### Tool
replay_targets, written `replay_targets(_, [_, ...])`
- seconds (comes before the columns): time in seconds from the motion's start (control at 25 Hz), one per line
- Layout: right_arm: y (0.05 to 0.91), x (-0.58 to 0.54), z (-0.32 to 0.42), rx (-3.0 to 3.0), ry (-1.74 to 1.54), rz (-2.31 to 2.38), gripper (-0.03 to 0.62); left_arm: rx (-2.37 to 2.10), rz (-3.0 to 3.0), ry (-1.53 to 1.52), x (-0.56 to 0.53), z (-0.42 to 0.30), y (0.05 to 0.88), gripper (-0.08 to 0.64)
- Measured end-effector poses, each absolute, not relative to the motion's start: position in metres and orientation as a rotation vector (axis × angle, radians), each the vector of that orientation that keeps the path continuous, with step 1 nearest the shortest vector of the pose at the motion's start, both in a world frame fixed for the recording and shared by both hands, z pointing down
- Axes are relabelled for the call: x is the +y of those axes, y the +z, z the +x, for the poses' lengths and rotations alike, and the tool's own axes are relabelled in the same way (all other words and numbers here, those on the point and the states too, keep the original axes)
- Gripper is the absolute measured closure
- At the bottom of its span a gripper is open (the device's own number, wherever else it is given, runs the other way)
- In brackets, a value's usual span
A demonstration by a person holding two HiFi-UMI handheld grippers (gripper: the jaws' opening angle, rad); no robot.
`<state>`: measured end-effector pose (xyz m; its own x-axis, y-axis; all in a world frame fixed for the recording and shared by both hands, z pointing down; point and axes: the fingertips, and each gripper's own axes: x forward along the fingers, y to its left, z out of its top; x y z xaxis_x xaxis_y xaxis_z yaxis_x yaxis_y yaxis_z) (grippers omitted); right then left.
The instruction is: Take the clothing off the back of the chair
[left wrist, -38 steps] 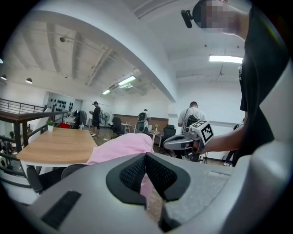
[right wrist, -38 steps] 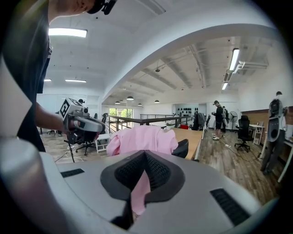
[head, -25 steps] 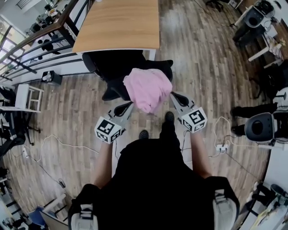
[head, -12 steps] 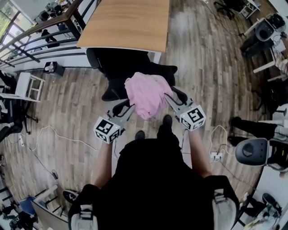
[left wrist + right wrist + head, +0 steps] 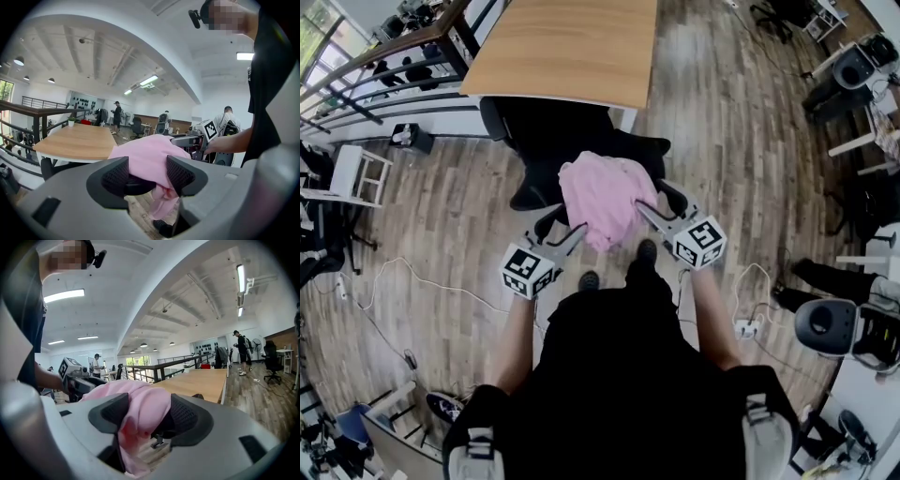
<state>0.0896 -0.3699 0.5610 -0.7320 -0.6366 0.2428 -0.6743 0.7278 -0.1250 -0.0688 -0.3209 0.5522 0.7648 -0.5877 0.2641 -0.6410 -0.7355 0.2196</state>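
Note:
A pink garment (image 5: 602,192) hangs over the back of a black office chair (image 5: 553,131) that is pushed up to a wooden desk (image 5: 558,47). My left gripper (image 5: 565,228) is at the garment's lower left edge and my right gripper (image 5: 659,202) at its right edge. Both sets of jaws have just been opening and stand wide. In the left gripper view the pink garment (image 5: 145,157) shows between the pads of the left gripper (image 5: 147,176), unpinched. In the right gripper view the garment (image 5: 136,401) likewise lies loose between the pads of the right gripper (image 5: 143,418).
Cables (image 5: 394,281) trail over the wooden floor at left, and a power strip (image 5: 741,328) lies at right. Another black chair (image 5: 825,323) stands at the right edge, a white stool (image 5: 356,178) at left beside a dark railing (image 5: 384,70). Other people stand far off.
Both grippers' jaws have spread from shut to wide open. Both hands have edged in closer to the pink garment, which stays draped on the chair back.

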Motion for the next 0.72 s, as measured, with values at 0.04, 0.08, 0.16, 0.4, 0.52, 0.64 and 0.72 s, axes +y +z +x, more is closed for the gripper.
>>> replay_targets(0.04, [0.566, -0.369, 0.087, -2.743, 0.318, 1.041, 0.322, -0.952, 2.663, 0.264, -0.320, -0.069, 0.554, 0.322])
replay_targets(0.08, [0.570, -0.369, 0.084, -2.739, 0.335, 1.032, 0.322, -0.949, 2.663, 0.274, -0.320, -0.069, 0.556, 0.322])
replay_targets(0.16, [0.575, -0.369, 0.081, -2.739, 0.367, 1.025, 0.324, -0.942, 2.663, 0.290, -0.320, -0.069, 0.559, 0.322])
replay_targets(0.4, [0.576, -0.368, 0.077, -2.742, 0.385, 0.996, 0.363, -0.937, 2.682, 0.338, -0.325, -0.063, 0.562, 0.324])
replay_targets(0.52, [0.579, -0.363, 0.071, -2.747, 0.395, 0.978, 0.393, -0.939, 2.691, 0.366, -0.324, -0.059, 0.564, 0.325])
replay_targets(0.64, [0.581, -0.359, 0.068, -2.752, 0.413, 0.960, 0.403, -0.929, 2.690, 0.379, -0.321, -0.058, 0.567, 0.327])
replay_targets(0.72, [0.582, -0.355, 0.065, -2.754, 0.432, 0.932, 0.403, -0.917, 2.694, 0.395, -0.319, -0.057, 0.567, 0.327])
